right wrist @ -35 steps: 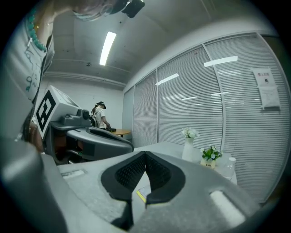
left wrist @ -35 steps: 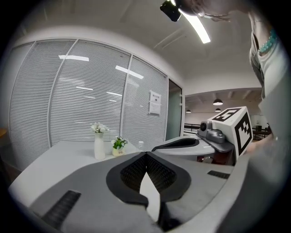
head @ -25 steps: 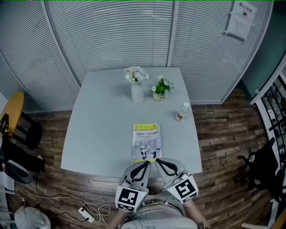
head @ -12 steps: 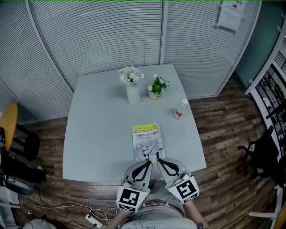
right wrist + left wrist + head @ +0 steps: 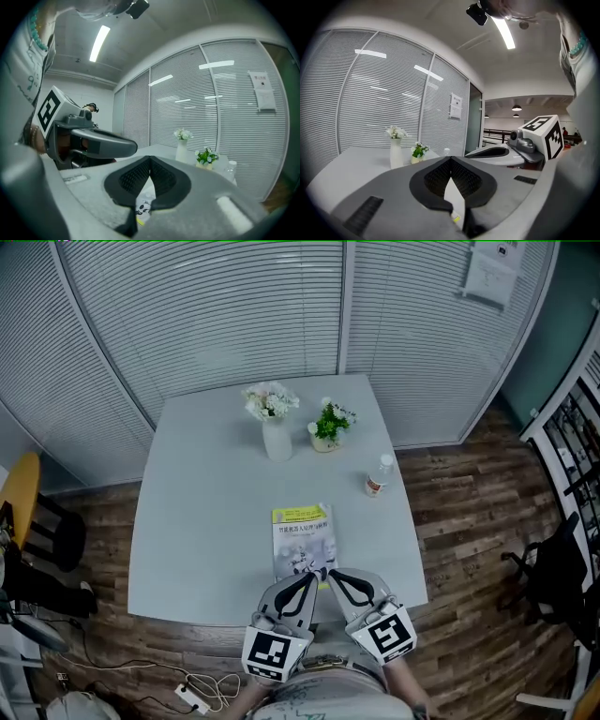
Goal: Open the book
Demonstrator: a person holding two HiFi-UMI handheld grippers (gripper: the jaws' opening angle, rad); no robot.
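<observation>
A grey table (image 5: 206,493) is seen from steeply above, with a closed book (image 5: 302,538) laid flat on it, its yellow-and-white cover facing up. Everything is placed here relative to that book.

At the book's near edge two hand-held tools are seen side by side. The left tool (image 5: 313,576) is closed, its jaws brought together at the tips with nothing gripped between them. The right tool (image 5: 329,574) is likewise closed and empty, just beside the left one. Both sets of tips are held at the book's near edge; whether the cover is touched cannot be told. In the right gripper view, part of the printed cover is glimpsed below the jaws.

Well beyond the book's far edge, a white vase (image 5: 277,439) of pale flowers is stood, with a small potted plant (image 5: 326,430) just to its right. Beyond the book and to its right, a small bottle (image 5: 379,475) is set upright near the table's edge.
</observation>
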